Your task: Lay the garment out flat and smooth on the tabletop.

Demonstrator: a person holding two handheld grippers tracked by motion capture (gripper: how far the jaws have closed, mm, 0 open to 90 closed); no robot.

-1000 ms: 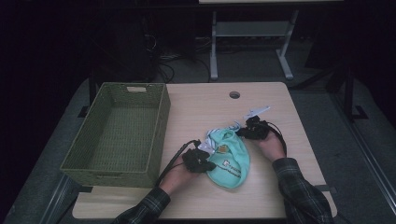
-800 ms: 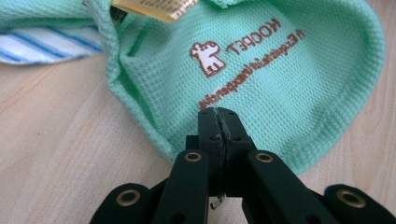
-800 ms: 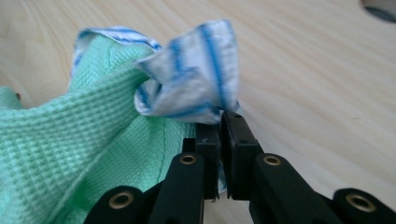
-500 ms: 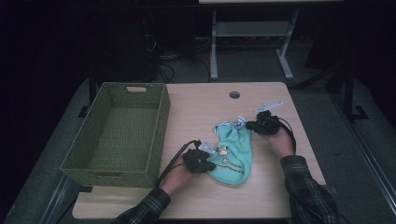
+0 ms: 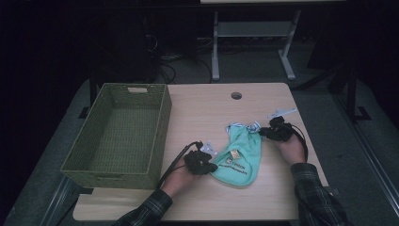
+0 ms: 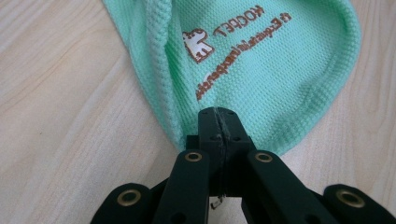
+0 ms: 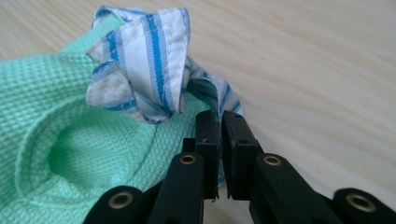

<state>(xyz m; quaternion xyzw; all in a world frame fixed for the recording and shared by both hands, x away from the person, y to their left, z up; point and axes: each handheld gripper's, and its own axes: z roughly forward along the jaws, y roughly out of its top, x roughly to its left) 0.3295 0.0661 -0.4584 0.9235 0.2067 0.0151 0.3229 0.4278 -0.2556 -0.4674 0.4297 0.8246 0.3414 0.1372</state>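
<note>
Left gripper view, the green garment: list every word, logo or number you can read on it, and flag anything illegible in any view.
"HOOPET": brown print on the green garment, upside down in the left gripper view, beside a small dog logo.
A longer brown line runs below it, too blurred to read.
High view: the same print and a small tag on the garment, both too small to read.
No other text is legible.

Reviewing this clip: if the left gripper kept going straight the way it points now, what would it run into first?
The left gripper is already shut on the edge of the mint-green garment, so it would push straight into that cloth, toward the printed logo. Beyond the garment lies bare wooden table; depth past it is unclear.
</note>
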